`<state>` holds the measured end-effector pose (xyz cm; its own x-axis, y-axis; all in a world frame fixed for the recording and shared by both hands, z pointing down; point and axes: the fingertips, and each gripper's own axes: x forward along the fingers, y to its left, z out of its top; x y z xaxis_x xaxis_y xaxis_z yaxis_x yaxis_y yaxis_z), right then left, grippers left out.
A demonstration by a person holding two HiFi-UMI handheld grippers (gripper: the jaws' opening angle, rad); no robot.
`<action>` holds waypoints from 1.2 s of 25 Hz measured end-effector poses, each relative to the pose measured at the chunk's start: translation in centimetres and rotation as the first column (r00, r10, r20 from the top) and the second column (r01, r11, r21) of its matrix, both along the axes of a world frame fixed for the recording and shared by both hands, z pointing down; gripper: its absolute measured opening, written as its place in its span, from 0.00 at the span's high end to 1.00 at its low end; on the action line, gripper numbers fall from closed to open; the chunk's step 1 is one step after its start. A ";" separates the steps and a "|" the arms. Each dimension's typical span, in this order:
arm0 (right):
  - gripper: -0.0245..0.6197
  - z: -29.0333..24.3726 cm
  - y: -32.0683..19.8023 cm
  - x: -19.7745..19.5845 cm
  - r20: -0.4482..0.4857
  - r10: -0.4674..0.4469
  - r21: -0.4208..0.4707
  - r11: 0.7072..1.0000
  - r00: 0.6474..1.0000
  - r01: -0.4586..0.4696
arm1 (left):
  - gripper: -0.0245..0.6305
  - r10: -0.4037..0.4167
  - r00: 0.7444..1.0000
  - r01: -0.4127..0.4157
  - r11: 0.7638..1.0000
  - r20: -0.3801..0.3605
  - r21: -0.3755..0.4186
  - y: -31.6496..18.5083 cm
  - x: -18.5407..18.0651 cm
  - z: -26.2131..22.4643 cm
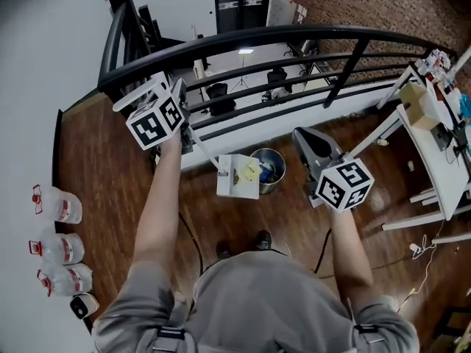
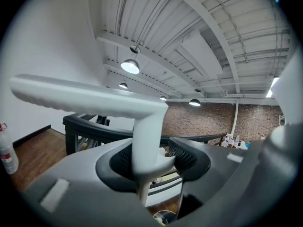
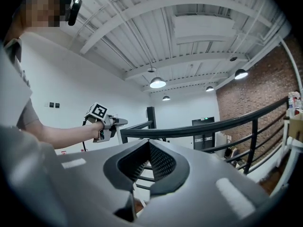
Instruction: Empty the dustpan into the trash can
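Observation:
My left gripper point(image 1: 188, 128) is held high at the upper left and is shut on the long white handle point(image 2: 85, 100) of a dustpan. The handle's stem runs down between its jaws point(image 2: 150, 161). The white pan point(image 1: 237, 176) hangs below with yellow scraps on it, right beside the round metal trash can point(image 1: 270, 169). The can stands on the wood floor by the railing and holds blue and yellow litter; its rim point(image 2: 164, 217) peeks out under the left jaws. My right gripper point(image 1: 306, 143) is raised to the right of the can, shut with nothing in it point(image 3: 148, 161). The left gripper point(image 3: 107, 122) also shows in the right gripper view.
A black curved railing point(image 1: 243, 39) runs across just behind the can. Several plastic bottles point(image 1: 59, 248) stand along the left wall. A white table point(image 1: 434, 160) with boxes is at the right. A black cable point(image 1: 193, 245) lies on the floor near the person's shoes point(image 1: 261, 240).

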<state>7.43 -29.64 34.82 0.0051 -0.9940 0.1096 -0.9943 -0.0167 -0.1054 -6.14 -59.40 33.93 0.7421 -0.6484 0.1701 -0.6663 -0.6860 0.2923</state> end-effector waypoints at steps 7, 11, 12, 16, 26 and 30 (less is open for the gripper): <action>0.96 0.3 4.3 5.3 0.016 0.073 0.020 0.997 0.997 -0.073 | 0.64 0.015 0.998 -0.016 1.000 0.055 0.017 2.4 8.0 1.8; 0.96 0.5 6.9 9.2 0.028 0.079 0.033 0.996 0.996 -0.080 | 0.64 -0.019 0.996 0.013 0.997 0.088 0.070 3.8 11.9 0.9; 0.96 0.6 7.6 10.4 0.033 0.085 0.036 0.996 0.996 -0.086 | 0.64 -0.022 0.995 0.015 0.997 0.097 0.081 4.0 13.0 0.7; 0.96 0.8 9.3 14.2 0.048 0.100 0.042 0.994 0.994 -0.102 | 0.64 -0.020 0.992 0.004 0.992 0.126 0.125 5.3 16.8 0.0; 0.96 2.3 5.6 22.5 0.063 0.113 0.040 0.993 0.992 -0.115 | 0.64 0.017 0.988 -0.047 0.978 0.151 0.201 4.5 27.8 -0.1; 0.96 2.3 2.2 26.0 0.037 0.113 0.006 0.994 0.993 -0.113 | 0.63 0.048 0.990 -0.076 0.975 0.135 0.209 3.5 32.8 0.3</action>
